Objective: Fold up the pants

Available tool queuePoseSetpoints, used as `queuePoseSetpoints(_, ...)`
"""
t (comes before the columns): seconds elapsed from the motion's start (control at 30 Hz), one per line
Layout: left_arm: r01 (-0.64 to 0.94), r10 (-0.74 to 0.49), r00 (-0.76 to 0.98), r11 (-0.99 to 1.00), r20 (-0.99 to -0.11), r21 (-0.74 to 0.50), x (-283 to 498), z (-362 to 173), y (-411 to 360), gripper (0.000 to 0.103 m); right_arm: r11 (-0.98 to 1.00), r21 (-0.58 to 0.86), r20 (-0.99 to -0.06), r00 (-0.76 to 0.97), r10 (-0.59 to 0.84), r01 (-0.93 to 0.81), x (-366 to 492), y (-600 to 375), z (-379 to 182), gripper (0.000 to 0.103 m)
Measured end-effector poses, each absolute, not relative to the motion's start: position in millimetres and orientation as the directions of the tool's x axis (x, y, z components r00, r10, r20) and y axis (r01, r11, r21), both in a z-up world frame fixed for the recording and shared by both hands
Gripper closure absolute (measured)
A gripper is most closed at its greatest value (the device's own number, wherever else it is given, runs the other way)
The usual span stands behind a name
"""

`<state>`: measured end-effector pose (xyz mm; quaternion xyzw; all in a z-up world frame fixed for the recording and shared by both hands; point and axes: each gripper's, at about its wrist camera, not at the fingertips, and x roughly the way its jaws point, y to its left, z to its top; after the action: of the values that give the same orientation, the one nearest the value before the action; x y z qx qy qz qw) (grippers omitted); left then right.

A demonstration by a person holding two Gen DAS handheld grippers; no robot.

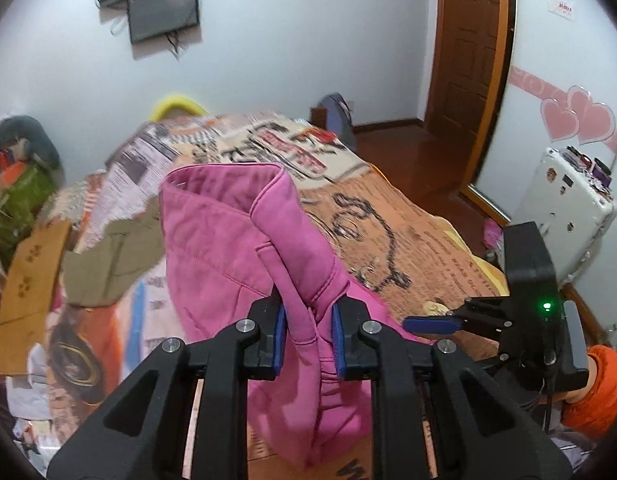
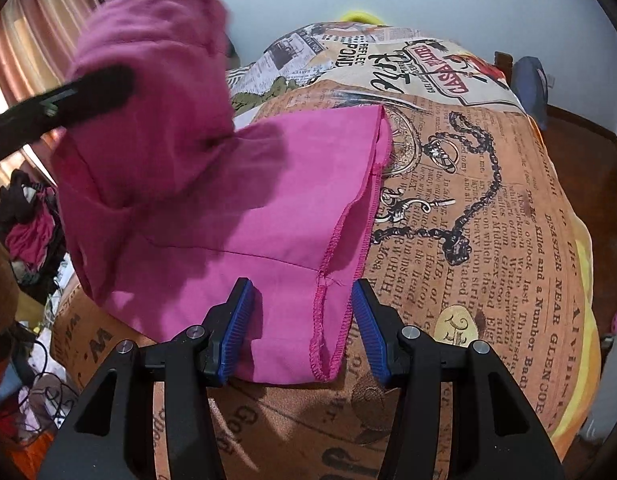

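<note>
Pink pants lie partly on the bed. My left gripper is shut on a thick fold of the pants and holds it raised above the bed. In the right wrist view that lifted bunch hangs at the upper left with the left gripper's dark body beside it. The flat part of the pants spreads on the bedspread, hem edge near me. My right gripper is open, its blue pads on either side of the hem corner, not closed on it. The right gripper also shows in the left wrist view, low over the bed.
The bed is covered by an orange newspaper-print bedspread. An olive garment and cardboard lie at the left. Clutter piles on the floor at the left. A white case and a wooden door stand on the right.
</note>
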<state>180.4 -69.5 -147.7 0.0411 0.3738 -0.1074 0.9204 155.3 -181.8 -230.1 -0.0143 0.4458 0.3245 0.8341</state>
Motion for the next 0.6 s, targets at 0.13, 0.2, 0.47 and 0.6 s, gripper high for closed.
queuePoseSetpoints(0.13,0.262,-0.207,0.644,0.964,-0.737,-0.043,188.9,-160.1,-80.4,0.085,0.791,0.264,-0.746,0.403,0.53,-0.552,154.3,-188.1,-226.5,0.056)
queuePoseSetpoints(0.2,0.277,-0.221,0.62,0.959,-0.753,-0.054,189.4,-166.4,-85.7,0.085,0.796,0.261,-0.741,0.416,0.528,-0.545,153.4,-193.0,-223.4,0.056)
queuePoseSetpoints(0.47,0.308,-0.225,0.54,0.95,-0.811,-0.058,196.8,-189.9,-102.9,0.084,0.825,0.258,-0.728,0.46,0.509,-0.504,155.9,-214.0,-214.6,0.056)
queuePoseSetpoints(0.6,0.317,-0.226,0.517,0.947,-0.826,-0.061,198.6,-196.5,-107.6,0.077,0.837,0.243,-0.727,0.479,0.492,-0.49,155.1,-221.8,-212.2,0.056)
